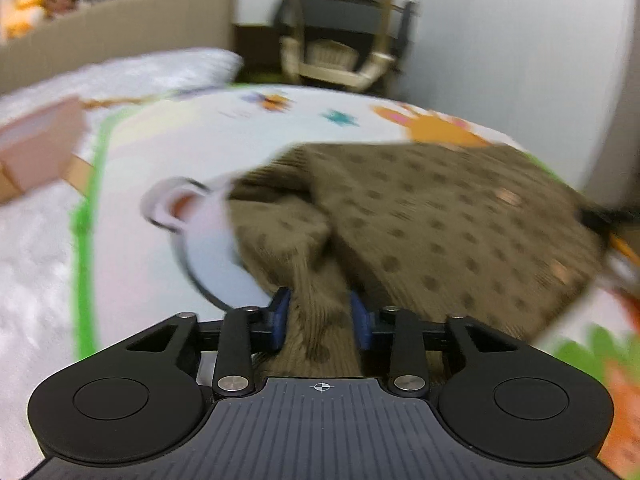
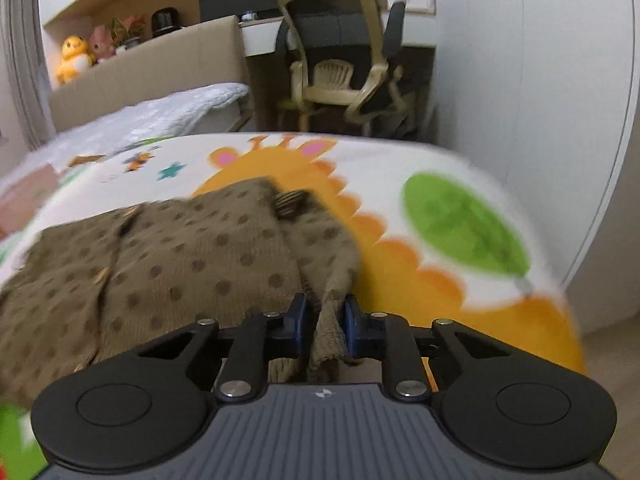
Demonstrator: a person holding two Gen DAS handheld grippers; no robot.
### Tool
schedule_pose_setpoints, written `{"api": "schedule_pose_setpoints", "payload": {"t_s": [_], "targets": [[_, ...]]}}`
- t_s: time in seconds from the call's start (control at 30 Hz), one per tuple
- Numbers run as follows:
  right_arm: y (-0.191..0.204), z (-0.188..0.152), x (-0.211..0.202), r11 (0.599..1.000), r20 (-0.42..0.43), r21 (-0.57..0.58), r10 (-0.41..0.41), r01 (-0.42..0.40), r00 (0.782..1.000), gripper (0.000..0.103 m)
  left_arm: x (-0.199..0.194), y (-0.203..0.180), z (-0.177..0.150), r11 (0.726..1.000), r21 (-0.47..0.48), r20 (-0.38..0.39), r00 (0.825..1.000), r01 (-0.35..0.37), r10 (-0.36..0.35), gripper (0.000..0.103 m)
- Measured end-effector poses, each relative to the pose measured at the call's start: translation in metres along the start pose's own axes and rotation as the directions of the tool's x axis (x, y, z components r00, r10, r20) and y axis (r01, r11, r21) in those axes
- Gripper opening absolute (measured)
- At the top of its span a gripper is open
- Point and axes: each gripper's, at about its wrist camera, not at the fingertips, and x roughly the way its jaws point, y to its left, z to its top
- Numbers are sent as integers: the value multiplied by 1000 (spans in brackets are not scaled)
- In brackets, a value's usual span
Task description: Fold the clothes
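Left gripper (image 1: 320,316) and right gripper (image 2: 325,322) each pinched brown dotted knit garment (image 1: 440,216); fingers apparently pressing fabric despite blur.

Left wrist view motion-blurred: brown dotted knit garment (image 1: 420,216) smeared, cut off at right edge. Pink box (image 1: 40,144) cropped left. Shelf toys (image 1: 28,8) too blurred to identify.

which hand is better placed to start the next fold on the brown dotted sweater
Right, by a little: the right tongs pinch a thin, tidy edge of the sweater. The left tongs clamp a thick bunched fold, harder to lay flat.
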Motion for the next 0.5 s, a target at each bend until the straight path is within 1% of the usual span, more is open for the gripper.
{"api": "schedule_pose_setpoints", "payload": {"t_s": [0.07,0.13,0.17,0.2,0.23,0.27,0.3,0.37,0.43,0.47,0.5], "targets": [[-9,8,5,998,5,-10,-62,62,998,18,-10,-21,-12,995,29,-32,995,100,-99,32],[-15,12,0,995,26,-15,-102,102,994,18,-19,-38,-23,978,48,-65,978,203,-200,35],[-18,12,-4,993,39,-17,-119,119,992,20,-24,-41,-27,970,43,-75,969,240,-236,48],[-18,12,-11,991,58,-25,-126,128,990,27,-27,-41,-29,964,31,-80,962,266,-263,57],[-16,9,-20,991,81,-39,-127,131,989,32,-31,-40,-31,956,18,-85,954,291,-289,60],[-14,7,-29,990,104,-53,-127,133,986,46,-35,-40,-34,949,6,-90,945,317,-315,65],[-10,4,-39,990,126,-72,-115,125,985,60,-38,-35,-33,945,-23,-82,942,326,-327,76],[4,-7,-60,990,155,-124,-55,74,986,69,-41,-19,-30,941,-102,-50,943,323,-329,87],[20,-17,-78,986,163,-167,19,9,986,77,-40,-3,-26,931,-199,-33,948,305,-317,87],[30,-22,-85,983,155,-181,67,-38,986,83,-39,6,-23,923,-249,-26,951,294,-310,88],[40,-29,-91,975,142,-204,117,-87,983,85,-37,10,-22,911,-289,-25,949,294,-314,88]]}}
